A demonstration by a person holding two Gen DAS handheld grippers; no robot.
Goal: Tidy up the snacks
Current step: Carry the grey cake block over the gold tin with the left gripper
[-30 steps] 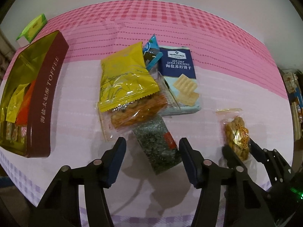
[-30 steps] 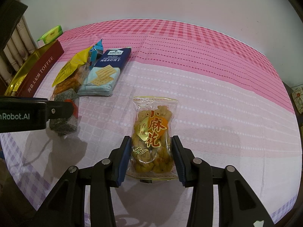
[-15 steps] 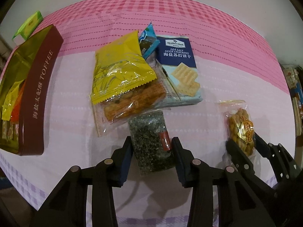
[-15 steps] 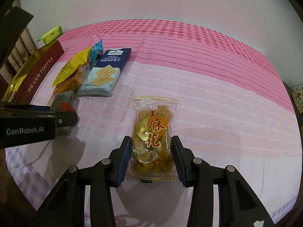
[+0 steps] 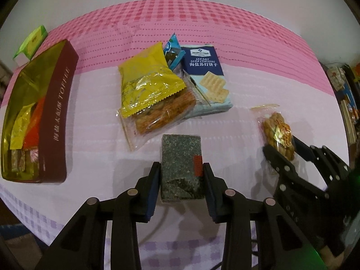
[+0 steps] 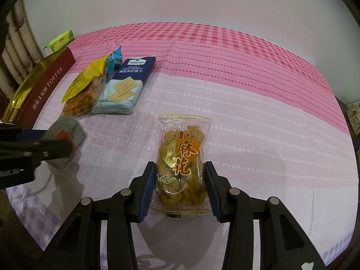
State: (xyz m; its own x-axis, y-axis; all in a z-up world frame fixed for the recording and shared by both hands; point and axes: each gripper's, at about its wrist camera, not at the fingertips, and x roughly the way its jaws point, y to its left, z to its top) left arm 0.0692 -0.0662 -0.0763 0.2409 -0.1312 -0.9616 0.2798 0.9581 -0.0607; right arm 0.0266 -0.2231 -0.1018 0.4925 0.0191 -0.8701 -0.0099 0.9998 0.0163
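Observation:
My left gripper (image 5: 181,173) is shut on a dark speckled seaweed snack pack (image 5: 181,157) with a red label, held just above the pink cloth; it also shows at the left of the right wrist view (image 6: 65,132). My right gripper (image 6: 180,180) is shut on a clear bag of golden fried twists (image 6: 182,157) with a red and gold label; the bag also shows at the right of the left wrist view (image 5: 277,132). A pile remains on the cloth: a yellow snack bag (image 5: 146,83), a clear pack of orange crackers (image 5: 164,114), a small blue packet (image 5: 172,51) and a blue soda cracker pack (image 5: 207,74).
An open maroon toffee tin (image 5: 58,117) with gold lining holds several wrapped sweets at the left (image 6: 45,92). A green packet (image 5: 31,42) lies behind it. The pink checked tablecloth (image 6: 258,90) covers the table. Shelves with goods stand at the far right (image 5: 346,90).
My left gripper moved forward around the seaweed pack, closed on it and lifted it away from the pile. My right gripper stayed closed on the twist bag.

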